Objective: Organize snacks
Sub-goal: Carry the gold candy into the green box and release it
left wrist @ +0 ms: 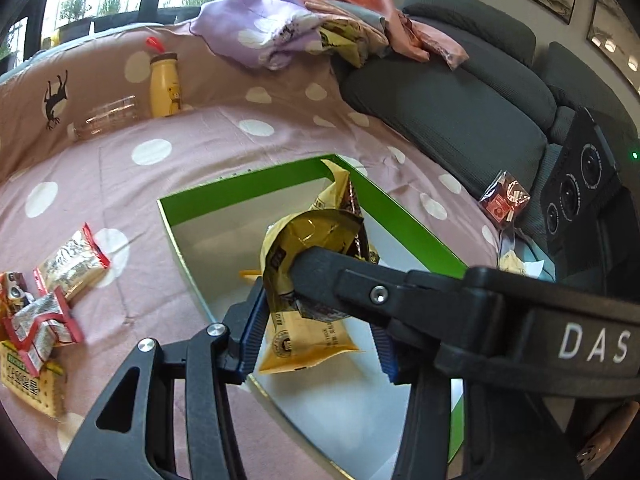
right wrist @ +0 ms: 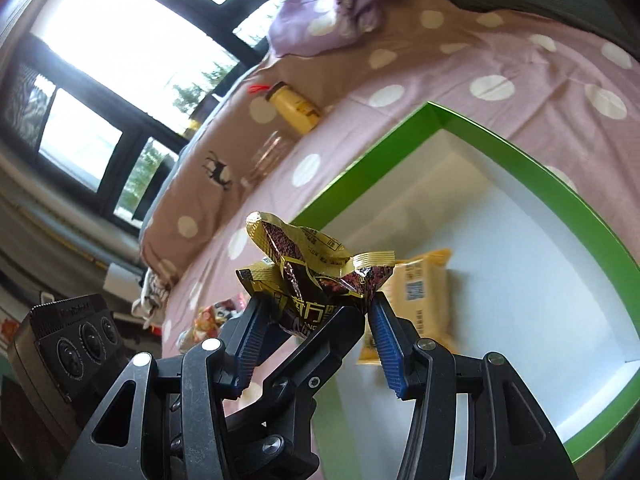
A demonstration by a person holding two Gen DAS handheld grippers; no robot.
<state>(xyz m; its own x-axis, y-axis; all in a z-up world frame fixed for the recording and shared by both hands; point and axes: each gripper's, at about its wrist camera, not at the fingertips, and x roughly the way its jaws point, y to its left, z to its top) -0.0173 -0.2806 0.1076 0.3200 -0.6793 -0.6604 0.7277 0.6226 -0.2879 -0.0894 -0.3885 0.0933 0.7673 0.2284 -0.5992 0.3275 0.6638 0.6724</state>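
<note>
A green-walled box [left wrist: 248, 190] with a white floor lies on the pink polka-dot sheet; it also shows in the right wrist view [right wrist: 520, 160]. A gold-and-dark snack packet [left wrist: 316, 240] hangs over the box. My left gripper [left wrist: 320, 304] is around it, and my right gripper's fingers [left wrist: 320, 276] reach in and pinch it too. In the right wrist view the same packet [right wrist: 316, 268] sits between the right gripper [right wrist: 312, 312] and the left gripper's finger. A yellow cracker packet [right wrist: 416, 300] lies on the box floor, also seen below the held packet [left wrist: 308, 340].
Several loose snack packets [left wrist: 52, 292] lie on the sheet at the left. A yellow bottle [left wrist: 164, 84] and a clear jar [left wrist: 108, 118] stand by the back cushion. A red packet [left wrist: 504, 200] rests against the grey sofa [left wrist: 460, 112]. Crumpled clothes [left wrist: 288, 28] are piled at the back.
</note>
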